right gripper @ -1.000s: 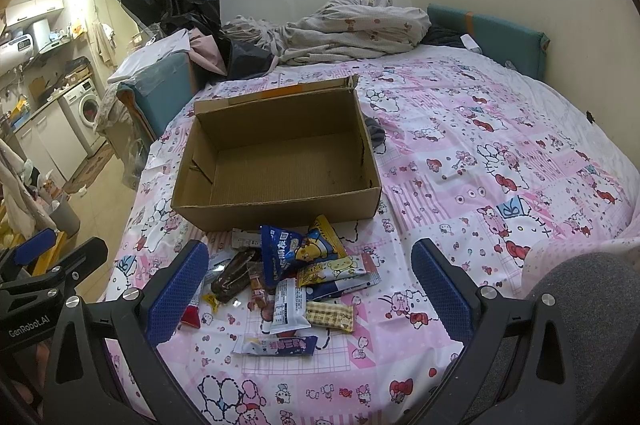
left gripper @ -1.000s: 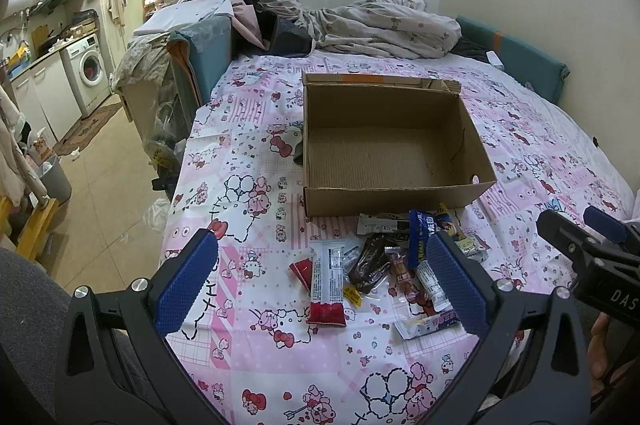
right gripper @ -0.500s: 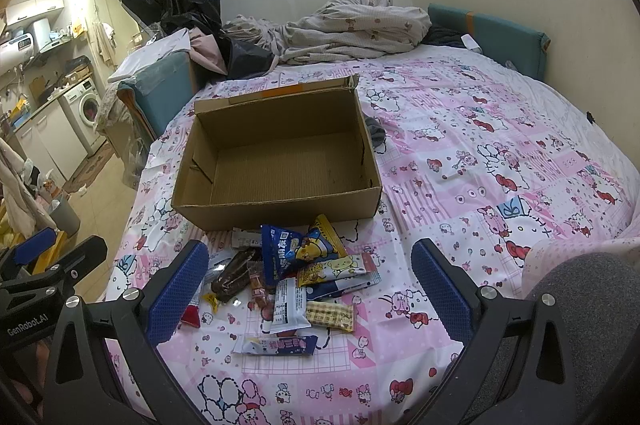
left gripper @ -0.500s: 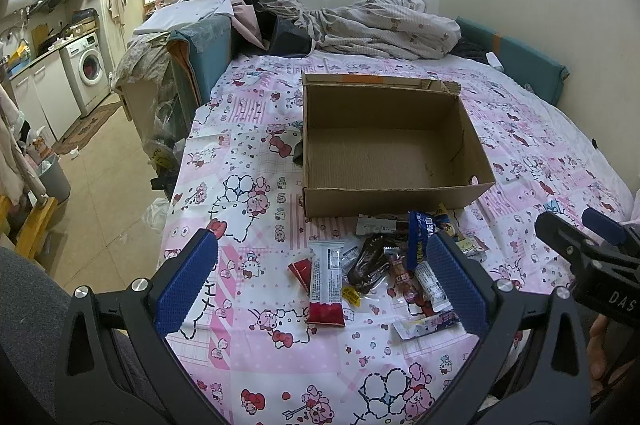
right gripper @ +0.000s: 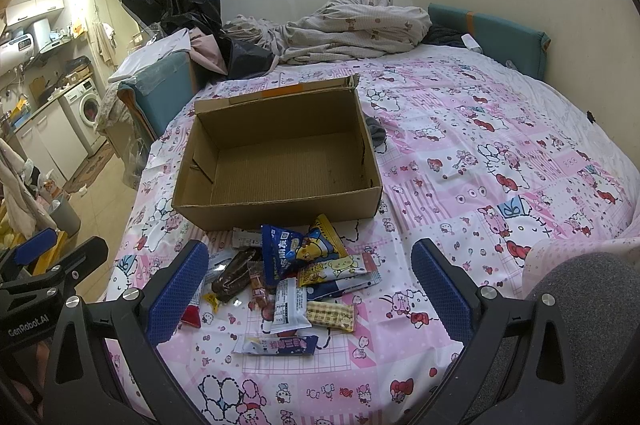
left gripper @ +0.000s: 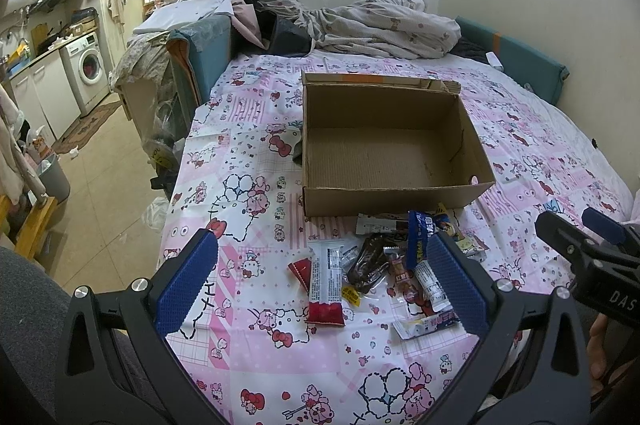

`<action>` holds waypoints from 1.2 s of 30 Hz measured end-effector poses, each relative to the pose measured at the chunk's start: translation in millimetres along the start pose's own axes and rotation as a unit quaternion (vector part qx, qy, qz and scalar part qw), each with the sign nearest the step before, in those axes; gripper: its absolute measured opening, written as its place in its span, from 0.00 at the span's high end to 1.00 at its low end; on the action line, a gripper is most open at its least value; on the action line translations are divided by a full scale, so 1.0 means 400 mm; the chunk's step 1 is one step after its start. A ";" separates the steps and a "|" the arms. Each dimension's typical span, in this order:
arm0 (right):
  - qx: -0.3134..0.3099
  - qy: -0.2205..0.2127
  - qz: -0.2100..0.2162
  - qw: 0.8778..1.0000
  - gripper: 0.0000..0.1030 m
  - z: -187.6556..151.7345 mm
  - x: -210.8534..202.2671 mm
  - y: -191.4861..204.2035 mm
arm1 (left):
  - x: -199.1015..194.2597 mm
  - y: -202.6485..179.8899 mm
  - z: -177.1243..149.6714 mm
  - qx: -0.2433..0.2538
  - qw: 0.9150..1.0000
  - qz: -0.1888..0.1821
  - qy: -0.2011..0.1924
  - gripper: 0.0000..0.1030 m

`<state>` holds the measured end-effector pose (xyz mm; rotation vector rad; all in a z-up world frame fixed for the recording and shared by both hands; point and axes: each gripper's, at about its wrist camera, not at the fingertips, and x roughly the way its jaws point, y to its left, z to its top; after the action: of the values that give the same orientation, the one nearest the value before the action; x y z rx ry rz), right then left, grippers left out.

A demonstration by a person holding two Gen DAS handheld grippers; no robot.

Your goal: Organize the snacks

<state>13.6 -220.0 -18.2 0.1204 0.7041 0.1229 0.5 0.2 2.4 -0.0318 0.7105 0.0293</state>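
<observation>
Nothing moved: both tools (left gripper: pixel 322 281) (right gripper: pixel 308 289) gape above snacks (right gripper: pixel 288 277) beside box (right gripper: pixel 276 213).

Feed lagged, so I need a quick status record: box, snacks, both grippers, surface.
box: cardboard box, open top, nothing inside
snacks: pile of snack packets on the sheet just in front of the box, none in it
left gripper: open, above the pile, holding nothing
right gripper: open, above the pile, holding nothing
surface: pink cartoon bedsheet
</observation>
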 end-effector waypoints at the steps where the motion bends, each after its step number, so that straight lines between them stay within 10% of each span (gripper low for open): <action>1: 0.000 0.000 0.000 1.000 0.00 0.000 0.000 0.000 | 0.000 0.000 0.000 0.000 1.000 0.000 0.000 0.00; 28: 0.004 0.009 0.002 1.000 0.00 -0.001 0.006 0.001 | 0.004 0.001 0.010 0.003 1.000 -0.004 0.014 0.00; 36: 0.051 0.080 0.051 0.994 0.00 0.053 0.085 -0.045 | 0.067 -0.006 0.079 0.014 0.998 -0.010 0.064 0.00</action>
<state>54.4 -234.0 -26.5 0.2466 0.8646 0.1953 41.6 -0.5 9.0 -0.0144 0.8390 -0.0018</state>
